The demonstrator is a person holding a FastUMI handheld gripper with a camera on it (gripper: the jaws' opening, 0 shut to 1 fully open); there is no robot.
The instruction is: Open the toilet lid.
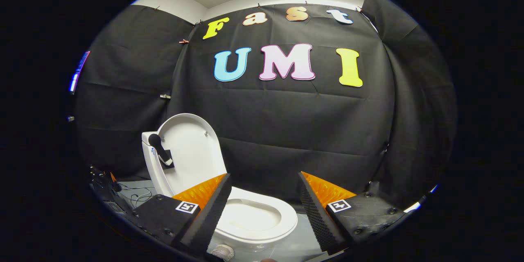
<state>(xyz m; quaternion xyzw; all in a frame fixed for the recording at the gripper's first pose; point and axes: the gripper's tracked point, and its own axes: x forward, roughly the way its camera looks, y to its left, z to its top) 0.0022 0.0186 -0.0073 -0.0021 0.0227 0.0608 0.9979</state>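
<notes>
Toilet lid (188, 151) stands raised, tilted back and leaning toward the booth's black cloth wall (286, 131), its white inner face turned our way. Below it we see the toilet (262, 233) with its seat (286, 219) down and the oval bowl opening uncovered. A black handle-like piece (160, 150) sits against the lid's left side, by the white body behind it. Our hand-held gripper (262, 184) hangs released, its two fingers (208, 213) spread wide with nothing between them; the seat lies just ahead of and between the fingers, and the lid rises beyond the left one. Some dark cables (137, 196) lie on the grey floor (299, 245) left of the toilet.
</notes>
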